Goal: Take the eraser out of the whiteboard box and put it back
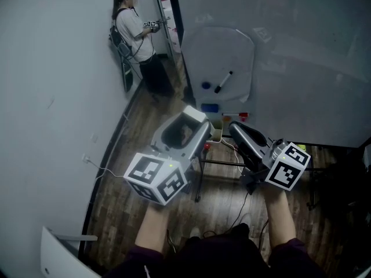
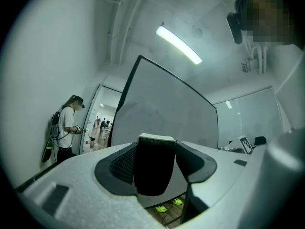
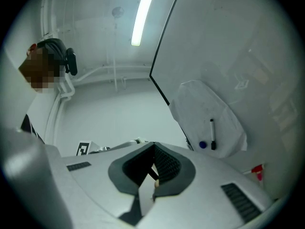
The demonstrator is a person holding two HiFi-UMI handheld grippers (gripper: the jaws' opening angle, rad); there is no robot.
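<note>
Left gripper: jaws closed on the eraser, a dark block with a pale top, held near the whiteboard. Right gripper: jaws drawn together, nothing between them. Small pale box: below the board, between both gripper tips. Black marker: on the board. Person: far left.

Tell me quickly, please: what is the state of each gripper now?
Left gripper: closed on a dark, white-topped block, apparently the eraser.
Right gripper: closed, holding nothing.
</note>
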